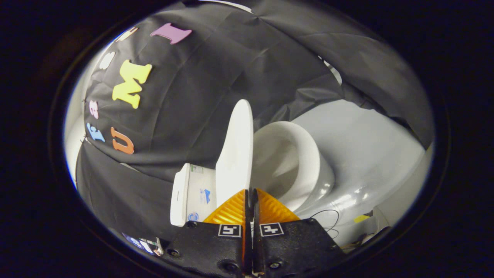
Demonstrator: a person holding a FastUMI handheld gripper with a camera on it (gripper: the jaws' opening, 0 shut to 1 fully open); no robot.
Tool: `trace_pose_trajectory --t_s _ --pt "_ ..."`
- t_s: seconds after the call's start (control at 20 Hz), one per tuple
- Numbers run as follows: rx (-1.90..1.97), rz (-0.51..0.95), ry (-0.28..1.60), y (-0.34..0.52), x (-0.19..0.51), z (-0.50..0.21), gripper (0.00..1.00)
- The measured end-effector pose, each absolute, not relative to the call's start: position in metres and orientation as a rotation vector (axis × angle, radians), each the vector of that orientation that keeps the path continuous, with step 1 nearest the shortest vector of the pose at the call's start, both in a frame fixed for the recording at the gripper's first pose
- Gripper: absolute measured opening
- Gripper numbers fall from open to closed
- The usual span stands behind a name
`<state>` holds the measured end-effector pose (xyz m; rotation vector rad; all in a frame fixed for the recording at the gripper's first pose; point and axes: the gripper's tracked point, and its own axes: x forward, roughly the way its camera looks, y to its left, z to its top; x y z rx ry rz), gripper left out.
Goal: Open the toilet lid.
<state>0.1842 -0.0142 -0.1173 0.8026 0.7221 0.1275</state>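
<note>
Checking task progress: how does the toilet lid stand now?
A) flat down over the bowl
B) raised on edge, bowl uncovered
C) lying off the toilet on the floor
B: the lid stands raised on edge just beyond the gripper, whose orange fingers are nearly together, and the bowl beside it is uncovered.

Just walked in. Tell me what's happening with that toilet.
A handheld gripper is working on opening the toilet lid. The two orange fingers are nearly closed together, and the thin edge of the lid sits right at their tips; whether they actually pinch it cannot be told. The lid is raised, seen edge-on, standing away from the open bowl beside it. The tank is on the lid's other side, against the black cloth wall.
</note>
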Motion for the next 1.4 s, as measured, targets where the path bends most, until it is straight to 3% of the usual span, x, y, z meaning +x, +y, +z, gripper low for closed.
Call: trace_pose_trajectory --t_s 1.4 --pt "0.444 0.103 0.682 0.088 0.182 -0.024 0.09"
